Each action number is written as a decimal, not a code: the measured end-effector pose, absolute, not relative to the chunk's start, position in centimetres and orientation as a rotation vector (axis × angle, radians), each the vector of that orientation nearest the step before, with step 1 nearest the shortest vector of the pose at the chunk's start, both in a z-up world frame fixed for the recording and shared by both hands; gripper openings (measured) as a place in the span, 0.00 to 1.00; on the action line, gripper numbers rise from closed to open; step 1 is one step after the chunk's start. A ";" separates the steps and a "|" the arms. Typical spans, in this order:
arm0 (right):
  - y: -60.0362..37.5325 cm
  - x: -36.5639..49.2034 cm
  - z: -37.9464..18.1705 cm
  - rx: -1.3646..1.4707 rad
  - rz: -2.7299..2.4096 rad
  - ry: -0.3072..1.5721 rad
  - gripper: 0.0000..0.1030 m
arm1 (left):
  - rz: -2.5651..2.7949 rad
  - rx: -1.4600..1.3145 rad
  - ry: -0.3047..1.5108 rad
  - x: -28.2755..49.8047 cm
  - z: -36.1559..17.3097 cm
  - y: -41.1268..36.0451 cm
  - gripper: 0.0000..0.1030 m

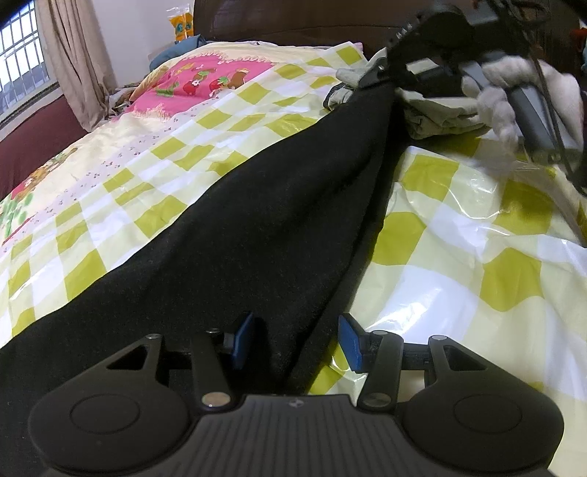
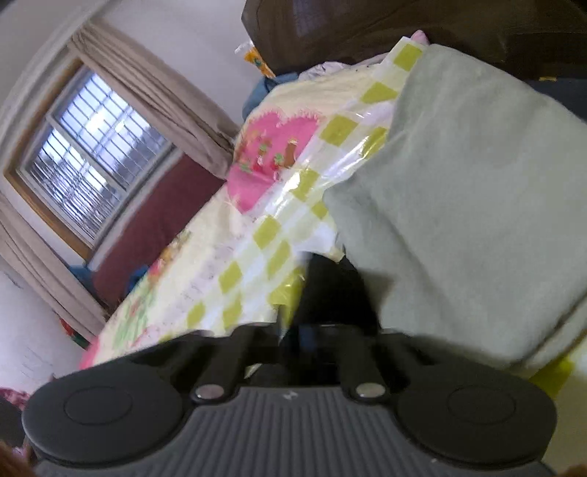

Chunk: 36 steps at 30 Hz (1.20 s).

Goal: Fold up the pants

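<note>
Black pants [image 1: 256, 227] lie lengthwise on the checked bed cover [image 1: 458, 257], narrowing towards the far end. My left gripper [image 1: 297, 343] sits low over the near end. Its blue pads [image 1: 243, 341] stand apart with a ridge of black cloth between them, and the right one is off the cloth's edge. At the far end my right gripper [image 1: 376, 79], held by a white-gloved hand [image 1: 513, 106], pinches the pants' tip and holds it off the bed. In the blurred right wrist view, black cloth [image 2: 330, 290] runs up from between the closed fingers of the right gripper [image 2: 315, 330].
A folded pale green garment [image 1: 444, 117] [image 2: 458, 201] lies just beyond the pants' far end. A pink quilt panel [image 1: 198, 80] covers the bed's far left. A brown headboard [image 1: 293, 22] stands behind, and a window [image 2: 95, 154] with a beige curtain [image 1: 77, 62] is on the left.
</note>
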State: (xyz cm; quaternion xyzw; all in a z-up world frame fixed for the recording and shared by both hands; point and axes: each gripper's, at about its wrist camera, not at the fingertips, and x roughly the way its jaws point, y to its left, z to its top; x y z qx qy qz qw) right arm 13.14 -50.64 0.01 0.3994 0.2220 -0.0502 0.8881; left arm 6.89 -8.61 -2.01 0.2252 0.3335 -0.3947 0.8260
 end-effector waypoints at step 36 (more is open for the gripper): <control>-49.0 15.5 -6.6 0.932 -0.102 0.530 0.66 | -0.839 0.467 0.699 7.1 -2.3 -8.4 0.62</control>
